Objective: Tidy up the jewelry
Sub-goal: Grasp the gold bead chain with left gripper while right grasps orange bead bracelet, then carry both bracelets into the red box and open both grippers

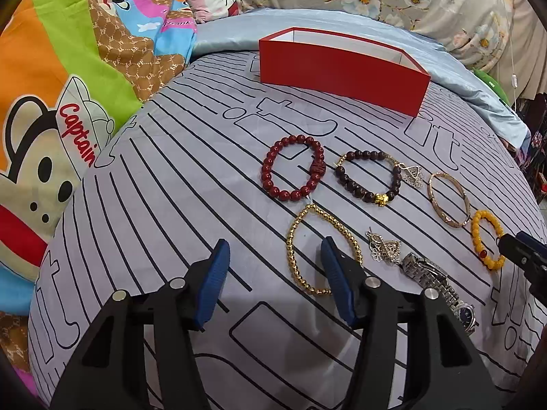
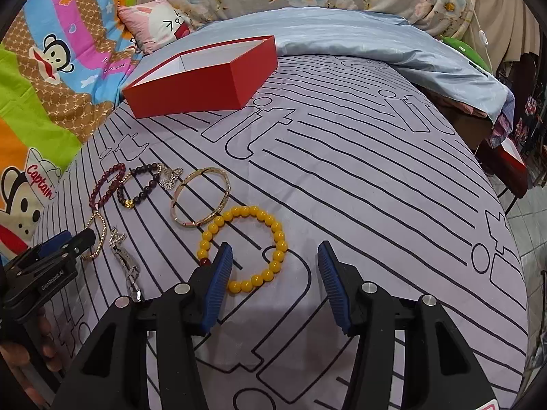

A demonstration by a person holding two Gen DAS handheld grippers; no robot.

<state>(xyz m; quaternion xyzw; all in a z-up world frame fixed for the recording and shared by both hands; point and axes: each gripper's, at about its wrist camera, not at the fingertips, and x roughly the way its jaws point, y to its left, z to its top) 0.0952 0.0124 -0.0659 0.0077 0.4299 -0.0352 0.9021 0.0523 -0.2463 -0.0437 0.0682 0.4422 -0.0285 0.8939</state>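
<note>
Striped grey bedsheet [image 1: 171, 177] underfoot, cartoon quilt off to the left, floral bedding behind.

Left wrist view: left claw [image 1: 275, 266] released, jaws parted and holding nothing, tips low over the sheet. Gold bead bracelet [image 1: 321, 249] right at the tips, its near side crossed by the right-hand finger [image 1: 336, 283], most of the loop ahead and to the right. Red bead bracelet [image 1: 293, 167] just beyond it, dark bead bracelet [image 1: 371, 177] ahead and right, then gold bangle [image 1: 448, 200] and yellow bead bracelet [image 1: 487, 239] far right. Earring cluster [image 1: 384, 247] and steel watch [image 1: 434, 280] close on the right. Open red box [image 1: 342, 68] well ahead, apparently empty, though its floor mostly hidden. Other claw's tip peeking in at the right edge.

Right wrist view: right claw [image 2: 275, 263] likewise released and empty. Yellow bead bracelet [image 2: 249, 249] straight under the tips, left finger [image 2: 218, 280] overlapping its near-left arc, loop lying mostly between the fingers. Gold bangle [image 2: 200, 196] just beyond and left, touching or nearly touching the yellow beads. Red box [image 2: 205, 82] far ahead and to the left. Left claw [image 2: 68, 242] at the left edge beside the gold beads.

Likely step: picking up one bracelet per claw. Best done by straddling a single strand of beads, not the whole loop, pressing lightly into the soft sheet, closing fully before lifting, and keeping clear of the bangle and earrings.
</note>
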